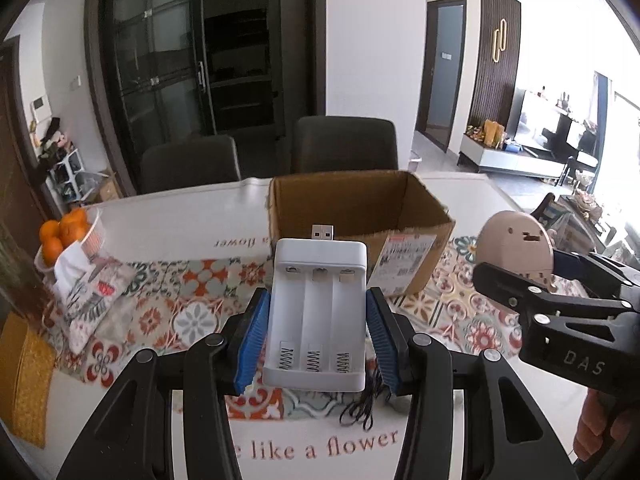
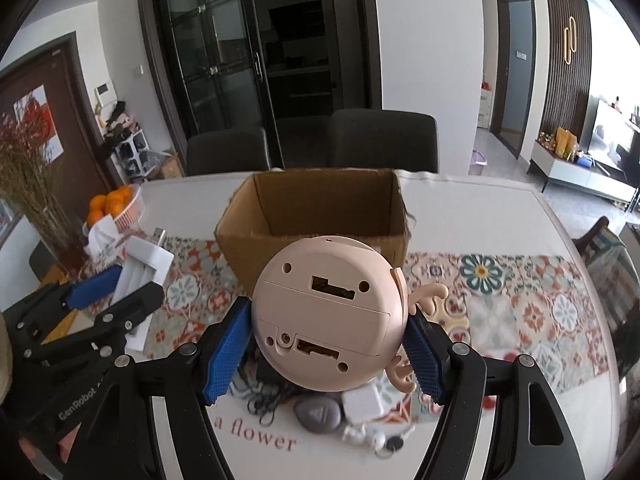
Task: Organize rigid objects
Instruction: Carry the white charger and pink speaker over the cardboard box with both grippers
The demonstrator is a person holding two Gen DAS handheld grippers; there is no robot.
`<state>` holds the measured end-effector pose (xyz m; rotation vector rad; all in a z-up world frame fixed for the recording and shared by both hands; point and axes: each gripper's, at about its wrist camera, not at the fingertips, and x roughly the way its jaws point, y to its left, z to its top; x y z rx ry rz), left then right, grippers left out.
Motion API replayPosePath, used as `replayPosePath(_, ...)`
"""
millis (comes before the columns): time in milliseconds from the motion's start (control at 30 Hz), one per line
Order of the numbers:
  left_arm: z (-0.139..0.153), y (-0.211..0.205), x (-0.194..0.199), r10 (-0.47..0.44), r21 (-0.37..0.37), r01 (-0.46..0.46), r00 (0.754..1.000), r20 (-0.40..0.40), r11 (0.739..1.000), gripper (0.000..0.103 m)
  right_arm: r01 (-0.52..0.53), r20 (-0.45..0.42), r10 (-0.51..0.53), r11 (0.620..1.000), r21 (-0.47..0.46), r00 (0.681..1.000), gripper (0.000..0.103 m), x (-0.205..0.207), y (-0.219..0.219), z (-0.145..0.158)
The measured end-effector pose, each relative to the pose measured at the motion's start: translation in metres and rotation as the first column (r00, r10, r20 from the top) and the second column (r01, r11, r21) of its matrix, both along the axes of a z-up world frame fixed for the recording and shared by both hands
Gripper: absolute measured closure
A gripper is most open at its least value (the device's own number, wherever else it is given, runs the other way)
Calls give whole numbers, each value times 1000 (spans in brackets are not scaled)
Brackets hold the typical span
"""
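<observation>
left tongs (image 1: 318, 336): blue pads clamped on both long sides of a white battery charger (image 1: 318, 312), three bays showing no cells, usb plug pointing away toward the box; held clear above the bench (image 1: 180, 216).
right tongs (image 2: 328, 344): blue pads pressed against the sides of a pink round toy (image 2: 328, 316), its underside facing the camera, antler-like prongs on its right; held above the bench, just before the box.
cardboard box (image 2: 316, 216): open top, flaps gone from view, standing on the patterned runner (image 2: 520, 300) about mid-bench, toward the far edge; only bare inner walls show, floor not visible.
near edge of bench, under the right tongs: grey pebble-shaped item (image 2: 318, 410), small white block (image 2: 362, 402), tangle of black cord (image 2: 264, 400), small white bits.
left edge of bench: basket of oranges (image 1: 66, 232), printed pouch (image 1: 92, 300).
open room: bare white bench right of the box and behind it; two dark chairs (image 1: 344, 144) at the far edge.
</observation>
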<state>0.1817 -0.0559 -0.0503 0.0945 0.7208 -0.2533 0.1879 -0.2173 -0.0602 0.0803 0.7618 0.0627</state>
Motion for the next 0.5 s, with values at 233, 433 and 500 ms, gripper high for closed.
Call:
replayPosePath(233, 19, -9, 39, -17, 14, 17, 999, 28, 1000, 55, -11, 2, 11, 1000, 27, 1000, 31, 44, -10, 13)
replayPosePath(433, 27, -14, 74, -30, 16, 30, 1000, 7, 999, 55, -27, -44, 28, 999, 41, 999, 31, 85, -16, 18)
replayPosePath(500, 28, -16, 84, -34, 16, 34, 999, -5, 999, 55, -30, -54, 32, 999, 35, 998, 31, 94, -17, 18)
